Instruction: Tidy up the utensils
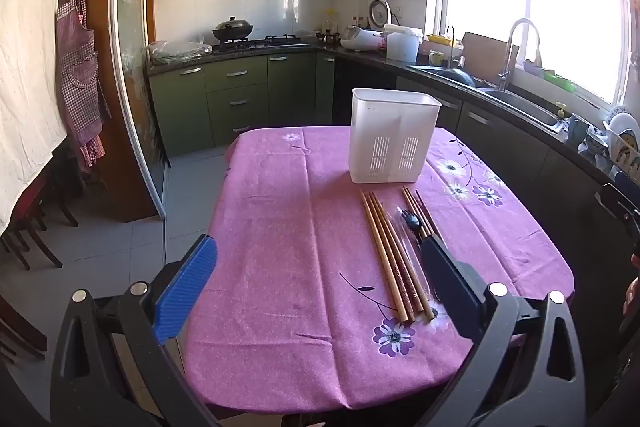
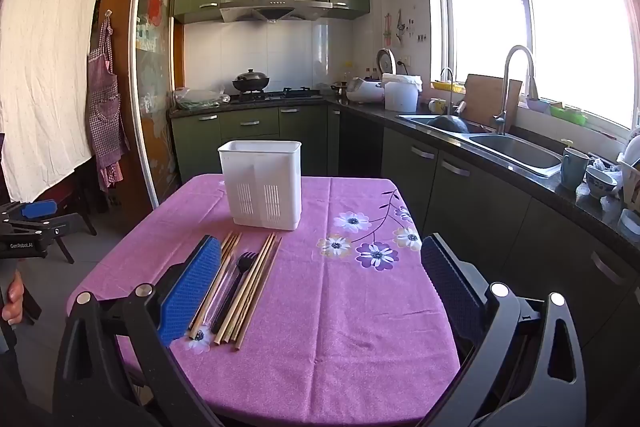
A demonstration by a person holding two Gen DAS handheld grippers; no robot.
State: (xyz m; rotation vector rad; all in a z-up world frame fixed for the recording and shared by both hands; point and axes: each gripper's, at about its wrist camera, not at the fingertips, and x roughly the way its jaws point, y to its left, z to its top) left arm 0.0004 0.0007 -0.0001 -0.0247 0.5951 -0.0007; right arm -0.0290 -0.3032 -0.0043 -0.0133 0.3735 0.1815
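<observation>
Hovering: both hand-held grippers hang above the near end of the table, nothing in either.
Left gripper (image 1: 318, 283): blue-padded fingers spread wide apart, holding nothing; its right finger (image 1: 452, 279) overlaps the utensil row in the left wrist view.
Right gripper (image 2: 320, 287): fingers spread wide, holding nothing; its left blue pad (image 2: 192, 291) sits in front of the utensils' left edge.
Utensil holder: white rectangular plastic bin with slotted vents (image 1: 394, 137) (image 2: 262, 185), upright at the far middle of the table.
Chopsticks: long light and dark wooden chopsticks (image 1: 390, 255) (image 2: 256, 283) lying flat, side by side, just in front of the bin.
Fork: black plastic fork (image 1: 412, 223) (image 2: 244, 263) lying among the chopsticks, tines toward the bin.
Table: pink-purple flowered cloth (image 1: 288, 247) (image 2: 344, 307) covers it.
</observation>
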